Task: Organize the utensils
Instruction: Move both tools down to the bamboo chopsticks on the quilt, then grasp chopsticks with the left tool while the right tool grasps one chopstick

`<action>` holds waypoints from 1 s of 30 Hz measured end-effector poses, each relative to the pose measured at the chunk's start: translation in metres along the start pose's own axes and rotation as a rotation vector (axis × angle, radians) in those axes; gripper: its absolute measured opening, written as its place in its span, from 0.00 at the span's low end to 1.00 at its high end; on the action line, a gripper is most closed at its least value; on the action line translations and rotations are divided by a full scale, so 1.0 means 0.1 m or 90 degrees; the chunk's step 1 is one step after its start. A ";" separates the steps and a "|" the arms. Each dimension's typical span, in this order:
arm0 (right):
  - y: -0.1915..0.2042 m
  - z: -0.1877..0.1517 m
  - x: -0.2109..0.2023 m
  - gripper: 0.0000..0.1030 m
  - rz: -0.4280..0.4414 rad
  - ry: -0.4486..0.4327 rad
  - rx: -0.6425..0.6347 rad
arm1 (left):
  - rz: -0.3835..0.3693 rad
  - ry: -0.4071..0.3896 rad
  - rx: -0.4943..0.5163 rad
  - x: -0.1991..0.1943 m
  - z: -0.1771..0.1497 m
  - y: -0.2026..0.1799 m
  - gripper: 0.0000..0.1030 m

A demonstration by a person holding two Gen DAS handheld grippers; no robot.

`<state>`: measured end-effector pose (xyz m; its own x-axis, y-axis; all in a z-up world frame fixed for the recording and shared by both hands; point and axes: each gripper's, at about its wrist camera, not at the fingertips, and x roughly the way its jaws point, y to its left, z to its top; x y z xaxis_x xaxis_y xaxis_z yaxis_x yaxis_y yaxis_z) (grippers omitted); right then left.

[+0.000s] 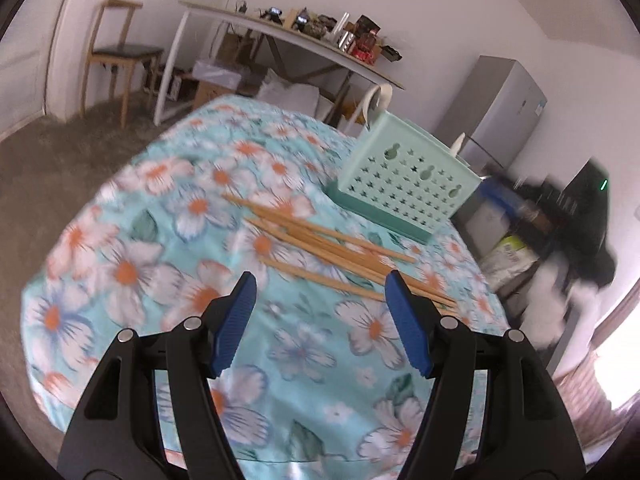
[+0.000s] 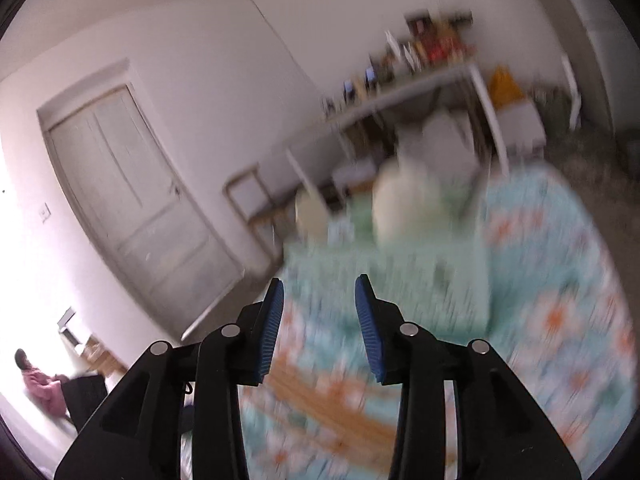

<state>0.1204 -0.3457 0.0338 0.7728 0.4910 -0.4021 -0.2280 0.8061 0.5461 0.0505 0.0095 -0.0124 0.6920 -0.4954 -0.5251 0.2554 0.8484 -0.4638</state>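
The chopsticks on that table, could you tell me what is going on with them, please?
A person holding a gripper in each hand is tidying utensils. A loose pile of chopsticks lies on the floral tablecloth, none picked up yet. Behind them stands a green holder with white utensils in it. The left gripper hovers open just short of the pile, holding nothing. The right gripper is also open and empty; its view is blurred.

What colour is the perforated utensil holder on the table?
Mint green, on a darker teal base: the utensil holder shows best in the left wrist view.
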 end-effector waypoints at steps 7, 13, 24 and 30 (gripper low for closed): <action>-0.06 -0.33 0.11 0.36 -0.020 0.064 0.032 | -0.112 0.100 -0.101 0.45 -0.06 0.09 0.50; -0.08 -0.32 0.08 0.36 -0.022 0.066 0.030 | -0.098 0.116 -0.178 0.77 -0.09 0.20 0.39; -0.28 -0.41 0.18 0.36 -0.003 0.077 0.068 | -0.037 0.106 -0.341 0.97 0.03 0.36 0.16; -0.35 -0.42 0.05 0.36 -0.008 0.066 0.076 | -0.036 0.109 -0.357 0.99 0.04 0.39 0.15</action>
<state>0.1073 -0.3574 -0.0187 0.7087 0.5175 -0.4794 -0.1419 0.7703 0.6217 0.1317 -0.0058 -0.0797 0.5574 -0.5996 -0.5744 -0.1396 0.6143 -0.7767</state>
